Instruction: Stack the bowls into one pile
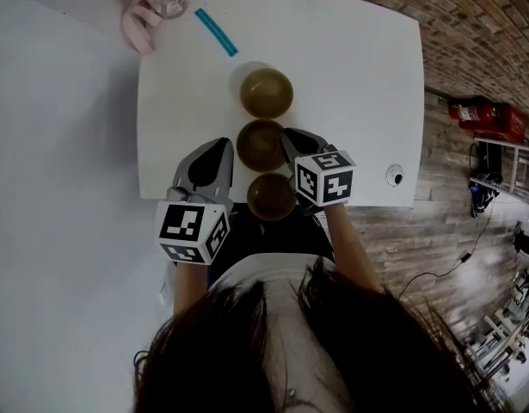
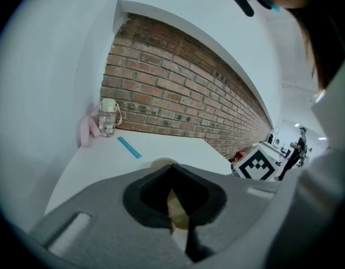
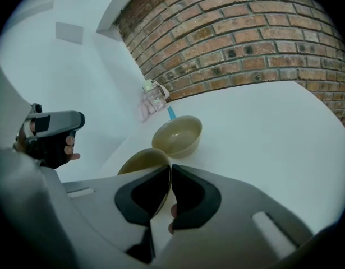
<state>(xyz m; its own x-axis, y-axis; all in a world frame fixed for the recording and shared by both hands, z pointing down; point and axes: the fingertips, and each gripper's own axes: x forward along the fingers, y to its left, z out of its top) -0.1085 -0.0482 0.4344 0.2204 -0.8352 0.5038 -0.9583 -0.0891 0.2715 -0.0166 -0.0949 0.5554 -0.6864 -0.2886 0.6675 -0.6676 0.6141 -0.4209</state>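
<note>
Jaws of the right gripper point(image 3: 170, 171) pinch the right rim of the middle bowl point(image 1: 261, 144). The far bowl point(image 1: 266, 92) lies straight ahead of it, the near bowl point(image 1: 271, 196) just behind. The left gripper point(image 2: 172, 170), closed on nothing, sits beside the middle bowl's left side.

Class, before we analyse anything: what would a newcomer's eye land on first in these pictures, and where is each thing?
Three brown bowls stand in a row on the white table: the far bowl, the middle bowl and the near bowl by the front edge. The left claw and the right claw flank the middle bowl and appear to pinch its rim from either side.
</note>
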